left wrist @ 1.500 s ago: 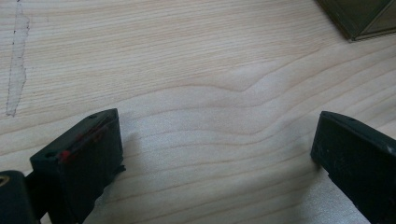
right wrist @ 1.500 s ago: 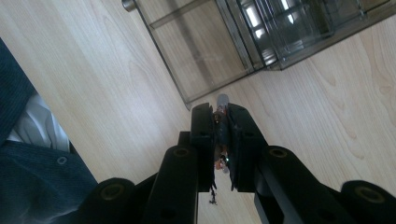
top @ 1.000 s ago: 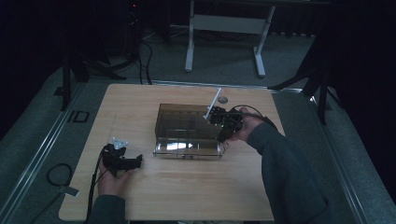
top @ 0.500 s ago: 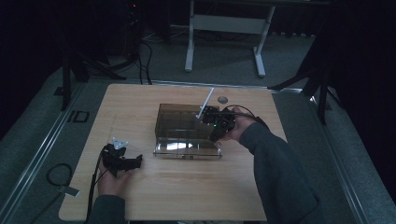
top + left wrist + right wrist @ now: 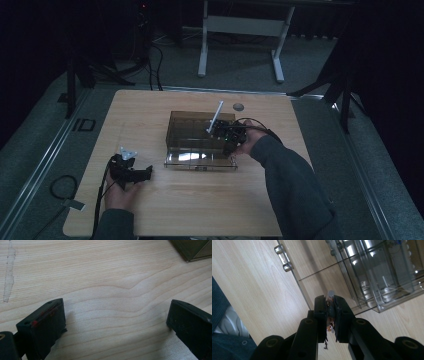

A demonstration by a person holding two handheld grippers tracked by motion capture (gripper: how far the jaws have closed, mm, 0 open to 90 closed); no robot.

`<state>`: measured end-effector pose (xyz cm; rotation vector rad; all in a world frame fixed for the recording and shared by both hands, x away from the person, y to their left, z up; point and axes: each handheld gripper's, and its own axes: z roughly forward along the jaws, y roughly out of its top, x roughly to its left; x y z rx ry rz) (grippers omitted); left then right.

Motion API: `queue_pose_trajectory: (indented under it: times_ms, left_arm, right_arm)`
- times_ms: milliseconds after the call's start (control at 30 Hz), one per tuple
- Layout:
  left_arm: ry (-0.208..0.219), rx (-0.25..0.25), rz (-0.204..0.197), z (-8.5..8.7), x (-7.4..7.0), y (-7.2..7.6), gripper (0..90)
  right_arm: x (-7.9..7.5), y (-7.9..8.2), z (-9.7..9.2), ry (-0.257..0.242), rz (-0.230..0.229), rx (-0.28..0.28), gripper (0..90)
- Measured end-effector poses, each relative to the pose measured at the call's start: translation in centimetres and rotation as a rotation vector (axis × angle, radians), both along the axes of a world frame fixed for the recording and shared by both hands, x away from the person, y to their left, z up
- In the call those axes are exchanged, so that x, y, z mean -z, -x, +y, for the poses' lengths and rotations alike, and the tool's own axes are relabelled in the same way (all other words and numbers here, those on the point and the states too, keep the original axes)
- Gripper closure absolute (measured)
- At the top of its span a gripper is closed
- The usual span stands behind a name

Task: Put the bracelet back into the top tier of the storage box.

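Right claw (image 5: 329, 315) above open clear box (image 5: 372, 275)

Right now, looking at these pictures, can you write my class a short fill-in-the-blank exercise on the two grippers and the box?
1. The left gripper rests on the table with its jaws ____.
2. The right gripper has its jaws ____ on a small item.
3. The clear box has its lid ____.
4. The right gripper is over the box's ____ side in the high view.

Missing words: open; shut; open; right

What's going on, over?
Left gripper open, resting on table. Right gripper shut on a small thing beside the box. Nothing in the way.
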<state>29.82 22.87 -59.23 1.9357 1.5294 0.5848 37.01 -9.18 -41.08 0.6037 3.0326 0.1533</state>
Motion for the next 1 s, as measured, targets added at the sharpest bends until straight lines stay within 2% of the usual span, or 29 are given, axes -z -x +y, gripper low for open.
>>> queue_pose_trajectory:
  times_ms: [200, 433, 567, 833, 1000]
  left_arm:
    - [0.000, 0.000, 0.000, 0.0, 0.0, 0.0, 2.2]
    - [0.000, -0.001, -0.002, 0.0, 0.0, 0.0, 2.2]
    - [0.000, -0.001, -0.002, 0.0, 0.0, 0.0, 2.2]
    - [0.000, -0.001, -0.002, 0.0, 0.0, 0.0, 2.2]
    - [0.000, -0.001, -0.002, 0.0, 0.0, 0.0, 2.2]
  right_arm:
    - [0.9, -0.1, 0.2, 0.006, -0.004, 0.003, 81.6]
    - [2.3, -0.4, 0.3, 0.016, 0.029, 0.011, 81.1]
    - [2.8, -0.7, 0.2, 0.024, 0.032, 0.021, 80.4]
    - [3.7, -0.9, 0.0, 0.020, 0.041, 0.024, 72.2]
    - [3.3, -0.9, -0.2, -0.001, 0.034, 0.038, 68.7]
